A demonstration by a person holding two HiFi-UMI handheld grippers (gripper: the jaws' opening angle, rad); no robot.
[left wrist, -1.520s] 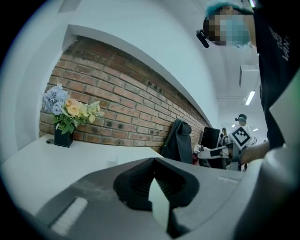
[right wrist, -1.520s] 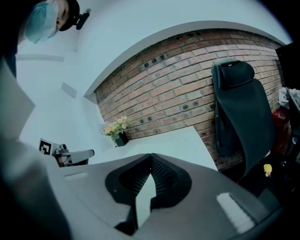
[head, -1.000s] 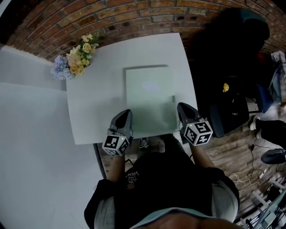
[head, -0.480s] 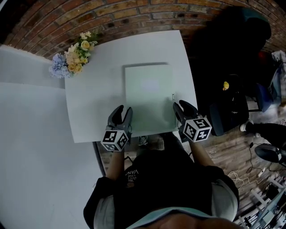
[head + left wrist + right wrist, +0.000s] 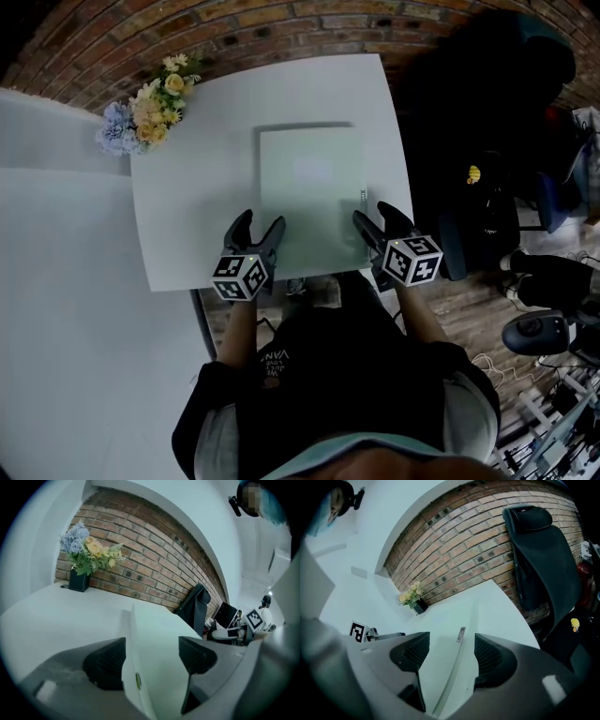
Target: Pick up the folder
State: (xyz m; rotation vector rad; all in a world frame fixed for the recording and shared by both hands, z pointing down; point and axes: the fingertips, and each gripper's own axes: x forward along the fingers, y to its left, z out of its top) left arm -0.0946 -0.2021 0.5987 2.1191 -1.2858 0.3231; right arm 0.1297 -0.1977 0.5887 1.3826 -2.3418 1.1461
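**Folder not yet lifted: both grippers spread at its near corners**

- Task thing: the pale green, flat rectangular folder (image 5: 309,187) lies flat on the white square counter (image 5: 197,159). Its near edge sits close to the counter's front edge, just ahead of the person. No corner or side looks raised in any view.
- Left gripper (image 5: 255,225): released, and the jaws have just been opening. In the left gripper view the folder's left edge runs up between the two ribbed pads. One pad stands over the bare counter and the other over the folder's face. Neither pad presses on it.
- Right gripper (image 5: 373,214): likewise released, its jaws also just opening. The right gripper view shows the folder's right edge between the pads, with the small grey tab (image 5: 461,633) on that edge just beyond them. There is a gap on both sides and no pinch.
- Surroundings: a bunch of yellow and blue flowers in a dark pot (image 5: 141,108) stands at the far left corner of the counter, well apart from the folder. A black office chair (image 5: 539,550) stands off the counter's right side, against the red brick wall (image 5: 281,28).

Progress, as I judge it: the approach is done and both grippers are lined up on opposite edges. The grasp is not made. Left to do: close on the edges, or get a jaw under them, then raise the folder clear of the counter. A thin sheet lying flat may be hard to catch.
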